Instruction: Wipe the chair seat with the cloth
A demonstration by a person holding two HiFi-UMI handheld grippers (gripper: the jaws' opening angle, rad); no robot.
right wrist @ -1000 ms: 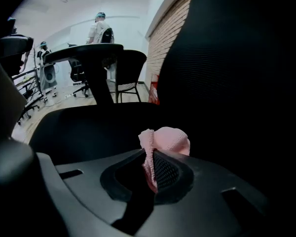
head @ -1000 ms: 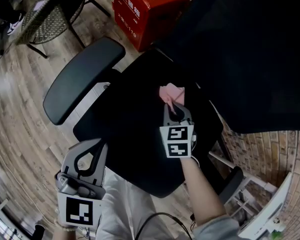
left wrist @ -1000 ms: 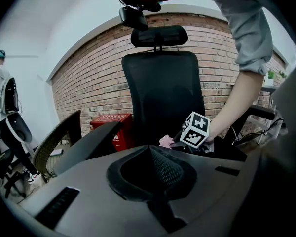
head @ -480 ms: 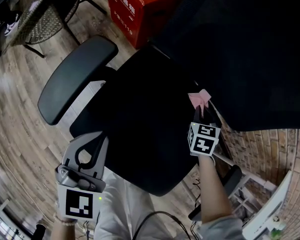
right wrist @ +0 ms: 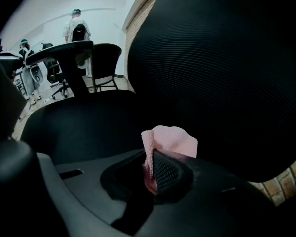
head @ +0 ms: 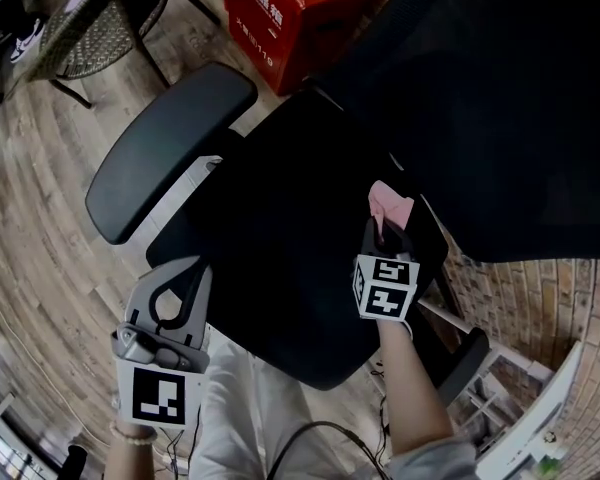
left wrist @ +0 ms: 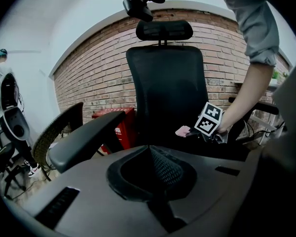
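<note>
The right tool [head: 384, 234] in the head view rests low over the back right part of the black chair seat [head: 270, 218], jaws pointing at the backrest [head: 500, 98], with the pink cloth [head: 390, 202] bunched at its tips and lying on the seat close to where seat and backrest meet. The left tool [head: 172, 286] is held off the seat's front left corner, near the padded armrest [head: 165, 148]. A red box [head: 290, 8] stands on the wooden floor [head: 40, 208] behind the chair.

In the left gripper view, that tool's jaws are pressed together with nothing between them. Beyond them the armrest, the backrest against a brick wall [left wrist: 93, 78], and the right tool's marker cube beside the cloth are visible.

In the right gripper view, the jaws are clamped on a fold of the cloth, which sticks up past the tips. The dark seat spreads to the left, and the mesh backrest fills the upper right.
</note>
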